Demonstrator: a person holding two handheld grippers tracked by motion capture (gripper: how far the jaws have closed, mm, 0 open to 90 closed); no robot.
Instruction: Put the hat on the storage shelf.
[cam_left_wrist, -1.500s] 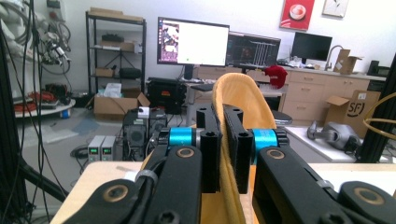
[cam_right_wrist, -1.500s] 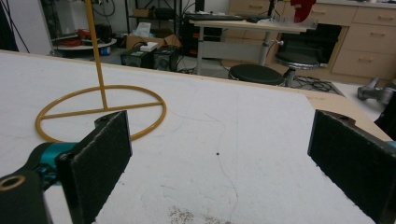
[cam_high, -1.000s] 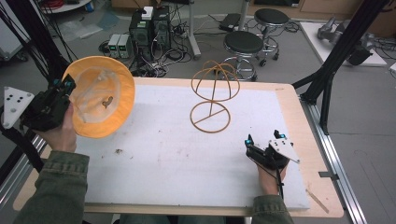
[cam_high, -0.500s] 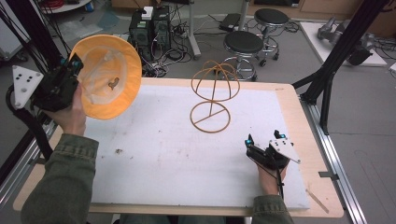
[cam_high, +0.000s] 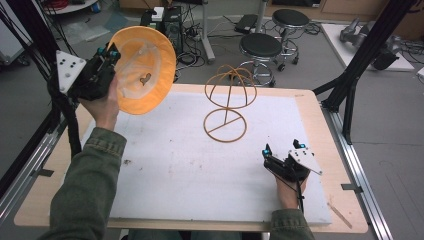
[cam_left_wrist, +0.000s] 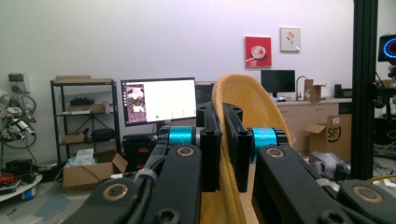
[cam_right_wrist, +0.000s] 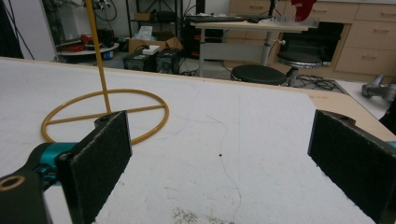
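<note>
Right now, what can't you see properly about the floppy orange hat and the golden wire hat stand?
- Floppy orange hat, left gripper view: the left gripper, shut on the brim, covers most of it.
- Small dark mark inside the hat, high view: too small to tell.
- Golden wire hat stand, right gripper view: top cut off by the upper edge.

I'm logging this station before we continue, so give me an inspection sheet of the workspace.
Surface: white mat on a wooden table, with small dark specks.
Job's things: orange hat held up at the left; wire hat stand upright on the mat.
Clutter: nothing seen.
Grippers: left tongs shut on the hat's brim; right tongs open, low over the mat.
Cables: one trails from the right tongs; more on the floor.
Surroundings: stools, black frame posts, monitor, shelves.
</note>
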